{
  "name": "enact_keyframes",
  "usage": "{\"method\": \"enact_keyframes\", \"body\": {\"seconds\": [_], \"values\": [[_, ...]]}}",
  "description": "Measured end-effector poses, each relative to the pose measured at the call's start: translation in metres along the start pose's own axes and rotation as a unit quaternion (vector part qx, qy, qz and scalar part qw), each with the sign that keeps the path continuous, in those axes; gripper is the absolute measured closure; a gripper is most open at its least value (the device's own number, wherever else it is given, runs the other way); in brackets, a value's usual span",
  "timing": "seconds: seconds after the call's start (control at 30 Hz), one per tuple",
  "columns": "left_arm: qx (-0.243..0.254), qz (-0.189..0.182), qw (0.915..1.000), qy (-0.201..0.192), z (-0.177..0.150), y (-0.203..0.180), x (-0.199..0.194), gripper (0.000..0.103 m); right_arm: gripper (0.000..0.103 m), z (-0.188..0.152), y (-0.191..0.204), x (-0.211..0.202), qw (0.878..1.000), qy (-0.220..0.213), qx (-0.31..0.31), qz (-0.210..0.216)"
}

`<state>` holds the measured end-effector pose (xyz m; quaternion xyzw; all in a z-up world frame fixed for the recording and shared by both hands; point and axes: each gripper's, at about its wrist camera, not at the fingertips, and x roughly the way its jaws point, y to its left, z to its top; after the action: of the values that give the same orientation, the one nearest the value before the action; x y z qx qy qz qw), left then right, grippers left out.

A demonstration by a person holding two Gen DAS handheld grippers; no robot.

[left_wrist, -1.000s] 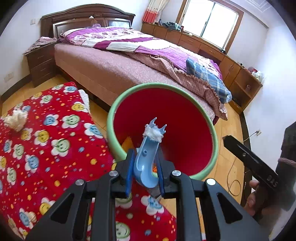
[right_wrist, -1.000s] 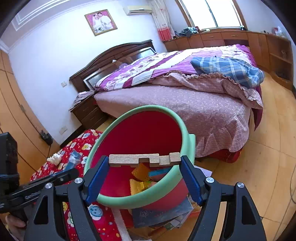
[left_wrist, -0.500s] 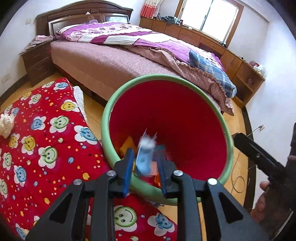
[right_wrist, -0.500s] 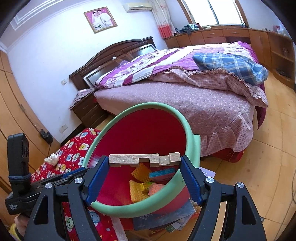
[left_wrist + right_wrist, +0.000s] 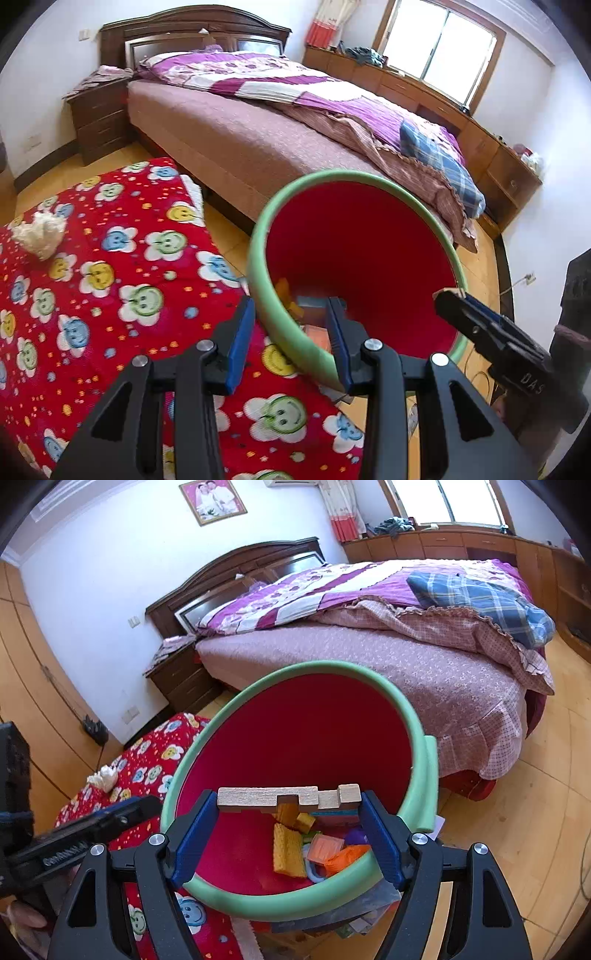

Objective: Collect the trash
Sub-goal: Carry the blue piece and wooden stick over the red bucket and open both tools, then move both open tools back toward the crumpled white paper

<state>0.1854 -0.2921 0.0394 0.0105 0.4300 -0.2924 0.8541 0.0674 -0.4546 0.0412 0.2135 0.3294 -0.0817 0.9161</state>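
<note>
Nearest the right wrist camera, the right gripper [image 5: 288,805] clamps a notched wooden block [image 5: 288,798] endwise between its blue pads, jaws set wide because the block is long; the grip at the two ends keeps the piece level and lets it fall free once the pads part. It hangs directly above the open mouth of the red bin [image 5: 295,738], just inside the near arc of its green foam rim [image 5: 280,901], so a release here would likely drop it onto the heap below: yellow sponge pieces [image 5: 288,849], an orange scrap [image 5: 345,856] and other small bits. In the left wrist view, the left gripper [image 5: 291,339] has its jaws opening with nothing between them, straddling the near rim of the bin with one pad outside over the cloth and the other inside; that pose reads as a drop just made over the bin. The bin stands at the edge of a red flowered cloth [image 5: 110,295], tilted toward both cameras, probably so that both hands reach it easily. Farther out on that cloth, well apart from either gripper, lies a crumpled white tissue [image 5: 40,232], judged to be trash not yet collected. Beyond are the bed [image 5: 258,140] and the window [image 5: 439,48].
</note>
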Motion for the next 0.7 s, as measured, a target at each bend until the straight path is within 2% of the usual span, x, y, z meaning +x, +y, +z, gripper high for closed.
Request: {"method": "enact_keyframes", "body": {"seconds": [0.13,0.2,0.53,0.7], "values": [[-0.011,0.006,0.9999,-0.007,-0.001,0.009,-0.009,0.062,0.024,-0.003,0.005,0.003,1.000,0.003,-0.011,-0.012],[-0.017,0.016,0.9997,-0.007,-0.002,0.013,-0.012,0.058,0.023,-0.003,0.007,0.002,1.000,0.001,-0.014,-0.015],[-0.037,0.050,0.9980,-0.005,-0.011,0.028,-0.028,0.057,0.022,-0.004,0.021,-0.010,1.000,-0.009,-0.021,-0.021],[-0.048,0.060,0.9969,-0.017,-0.012,0.037,-0.046,0.057,0.022,-0.005,0.032,-0.020,1.000,-0.015,-0.021,-0.015]]}}
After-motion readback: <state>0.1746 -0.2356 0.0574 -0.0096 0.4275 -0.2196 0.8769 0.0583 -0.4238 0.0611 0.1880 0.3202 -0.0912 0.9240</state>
